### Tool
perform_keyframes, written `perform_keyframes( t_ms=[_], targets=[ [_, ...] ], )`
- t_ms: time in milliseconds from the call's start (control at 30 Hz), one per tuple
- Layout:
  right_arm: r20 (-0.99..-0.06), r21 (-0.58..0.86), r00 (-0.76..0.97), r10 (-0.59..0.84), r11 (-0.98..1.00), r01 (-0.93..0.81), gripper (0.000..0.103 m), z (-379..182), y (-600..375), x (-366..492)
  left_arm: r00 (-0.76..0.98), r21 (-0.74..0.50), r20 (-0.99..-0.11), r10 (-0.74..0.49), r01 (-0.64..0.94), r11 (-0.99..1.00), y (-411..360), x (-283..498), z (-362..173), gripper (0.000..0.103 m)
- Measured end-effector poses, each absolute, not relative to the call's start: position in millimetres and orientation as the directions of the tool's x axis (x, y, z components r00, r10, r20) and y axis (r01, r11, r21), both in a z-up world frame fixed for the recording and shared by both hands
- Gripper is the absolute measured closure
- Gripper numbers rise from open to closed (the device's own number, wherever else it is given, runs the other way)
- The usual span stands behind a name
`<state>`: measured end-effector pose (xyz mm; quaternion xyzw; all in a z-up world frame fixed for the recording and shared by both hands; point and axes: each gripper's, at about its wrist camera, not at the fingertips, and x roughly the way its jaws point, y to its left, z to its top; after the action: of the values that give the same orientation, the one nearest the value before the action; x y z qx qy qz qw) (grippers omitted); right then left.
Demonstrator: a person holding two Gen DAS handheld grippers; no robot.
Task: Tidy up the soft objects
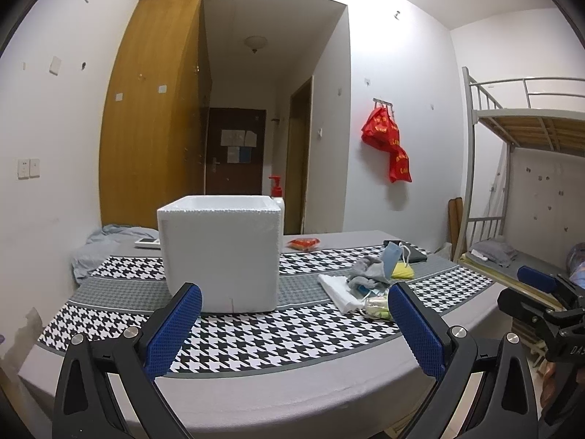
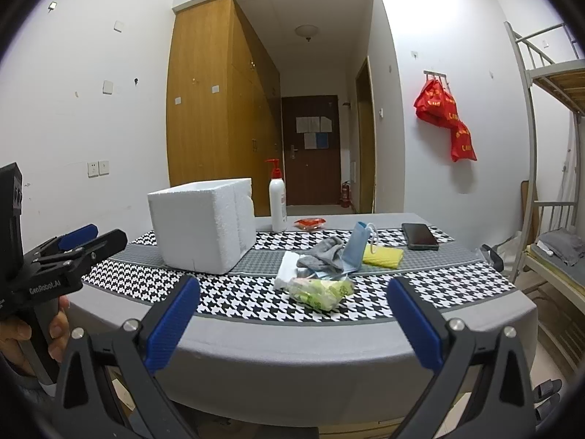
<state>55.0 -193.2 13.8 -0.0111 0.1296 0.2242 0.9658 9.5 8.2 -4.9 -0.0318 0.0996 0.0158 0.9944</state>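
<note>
Across the cloth-covered table (image 2: 329,347), a foam box (image 2: 199,226) stands beside a heap of soft things (image 2: 321,267), likely as their container, while the left gripper (image 1: 292,314) and right gripper (image 2: 292,314) hover short of the edge, jaws wide apart and empty.

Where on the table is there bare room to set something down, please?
Free: the near edge in front of the foam box and pile, and the far right corner beyond the phone. Crowded: the pile right of the box, up to the sponge.
</note>
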Motion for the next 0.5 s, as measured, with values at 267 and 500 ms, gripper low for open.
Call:
perform_keyframes(
  t_ms=[267, 500],
  targets=[
    [-0.255, 0.037, 0.865, 0.432, 0.899, -0.437, 0.0, 17.2, -193.2, 56.3, 0.979, -0.055, -0.201, 0.03, -0.042, 0.998, 8.2, 13.2, -4.5, 0.001],
    [-0.269, 0.038, 0.861, 0.433, 0.897, -0.439, 0.0, 18.4, -190.8, 71.0, 0.975, -0.047, -0.22, 0.024, -0.035, 0.998, 6.2, 26.7, -4.0, 0.001]
  ],
)
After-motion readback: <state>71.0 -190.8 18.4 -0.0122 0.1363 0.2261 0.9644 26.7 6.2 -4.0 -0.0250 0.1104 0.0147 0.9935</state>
